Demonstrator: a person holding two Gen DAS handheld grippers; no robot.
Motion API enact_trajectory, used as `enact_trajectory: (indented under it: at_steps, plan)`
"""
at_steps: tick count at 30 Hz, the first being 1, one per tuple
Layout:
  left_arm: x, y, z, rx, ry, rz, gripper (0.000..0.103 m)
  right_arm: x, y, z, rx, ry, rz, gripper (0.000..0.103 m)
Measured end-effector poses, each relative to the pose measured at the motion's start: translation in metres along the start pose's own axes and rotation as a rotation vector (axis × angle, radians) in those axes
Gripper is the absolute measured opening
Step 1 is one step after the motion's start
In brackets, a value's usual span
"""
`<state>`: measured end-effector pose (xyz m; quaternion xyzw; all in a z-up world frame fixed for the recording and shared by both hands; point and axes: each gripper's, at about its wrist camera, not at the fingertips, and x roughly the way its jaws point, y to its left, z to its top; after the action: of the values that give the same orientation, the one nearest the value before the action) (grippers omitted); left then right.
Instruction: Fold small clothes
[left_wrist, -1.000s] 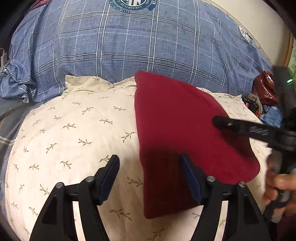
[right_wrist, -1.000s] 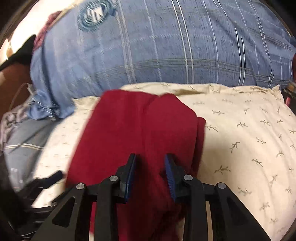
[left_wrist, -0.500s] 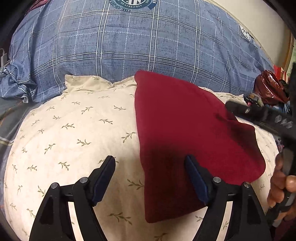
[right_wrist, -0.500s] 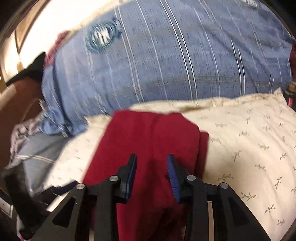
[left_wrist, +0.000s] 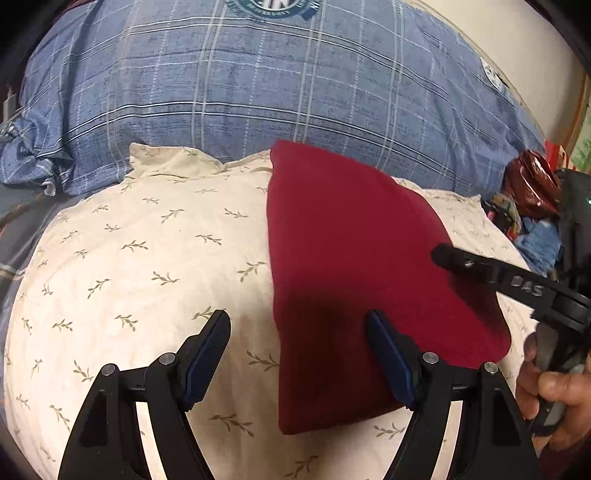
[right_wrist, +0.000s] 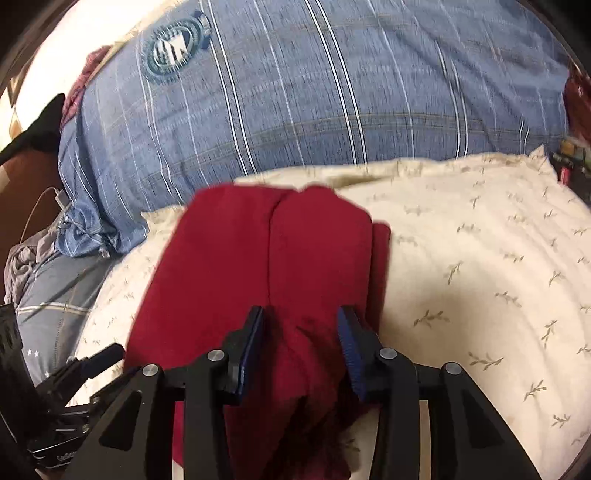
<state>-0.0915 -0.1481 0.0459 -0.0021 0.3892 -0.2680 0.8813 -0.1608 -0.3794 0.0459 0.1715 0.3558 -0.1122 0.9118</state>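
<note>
Red garment (left_wrist: 354, 258) folded, lying flat on cream leaf-print pillow (left_wrist: 147, 258), toward pillow's right half, top edge at pillow's far edge against blue plaid pillow (left_wrist: 258, 92).

Left gripper (left_wrist: 297, 363) jaws wide, hovering over garment's near-left edge; right pad above cloth, left pad above bare pillow. Nothing held.

Right gripper (right_wrist: 301, 349) jaws opening, partway apart, bunched red cloth between pads at garment's near edge; pads appear clear of cloth. Hand (left_wrist: 554, 402) on its handle.

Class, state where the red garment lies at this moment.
The red garment lies folded on the cream leaf-print pillow, right of centre in the left wrist view, just before the blue plaid pillow.
</note>
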Motion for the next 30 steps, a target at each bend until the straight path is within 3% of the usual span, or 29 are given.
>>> enact_trajectory:
  at_steps: [2, 4, 6, 8, 9, 12, 16, 18, 20, 21, 22, 24, 27, 29, 30]
  plan:
    - [0.002, 0.0, 0.0, -0.003, 0.002, 0.002, 0.076, -0.011, 0.006, 0.004, -0.015, -0.057, 0.018, 0.045]
    - [0.004, -0.002, -0.001, -0.002, 0.005, 0.006, 0.076, -0.014, 0.008, 0.005, -0.038, -0.09, -0.012, 0.065]
    - [0.005, -0.002, 0.001, -0.008, 0.006, 0.0, 0.076, -0.004, 0.006, 0.005, -0.039, -0.067, -0.051, 0.064]
    - [0.006, -0.002, 0.002, -0.01, 0.003, -0.008, 0.076, 0.007, 0.0, 0.004, -0.018, -0.017, -0.054, 0.057]
    - [0.007, -0.001, 0.003, -0.012, 0.002, -0.011, 0.076, 0.012, -0.003, 0.003, -0.001, 0.011, -0.024, 0.041]
    - [0.009, 0.001, 0.007, -0.028, 0.007, -0.019, 0.076, 0.005, -0.004, 0.001, -0.007, 0.031, -0.007, 0.021]
    - [0.014, 0.003, 0.013, -0.046, 0.007, -0.036, 0.076, 0.003, -0.006, -0.001, -0.02, 0.043, -0.006, 0.02]
    - [0.018, 0.005, 0.019, -0.067, 0.005, -0.053, 0.076, 0.0, -0.013, 0.002, 0.029, 0.021, 0.062, 0.028]
    - [0.026, 0.011, 0.024, -0.105, 0.014, -0.098, 0.08, -0.006, -0.022, 0.007, 0.083, -0.027, 0.068, 0.053]
    - [0.031, 0.012, 0.026, -0.12, 0.028, -0.118, 0.081, -0.009, -0.026, 0.01, 0.096, -0.056, 0.051, 0.074]
    - [0.038, 0.014, 0.028, -0.132, 0.051, -0.143, 0.081, -0.011, -0.031, 0.012, 0.101, -0.096, 0.051, 0.083]
    - [0.056, 0.018, 0.031, -0.144, 0.102, -0.177, 0.082, -0.003, -0.035, 0.016, 0.094, -0.097, 0.079, 0.086]
    - [0.074, 0.026, 0.034, -0.177, 0.129, -0.202, 0.09, 0.039, -0.043, 0.016, 0.112, 0.048, 0.065, 0.087]
    - [0.079, 0.027, 0.037, -0.186, 0.118, -0.205, 0.091, 0.051, -0.052, 0.011, 0.188, 0.033, 0.13, 0.088]
    - [0.081, 0.026, 0.038, -0.181, 0.119, -0.201, 0.091, 0.053, -0.051, 0.011, 0.196, 0.032, 0.138, 0.083]
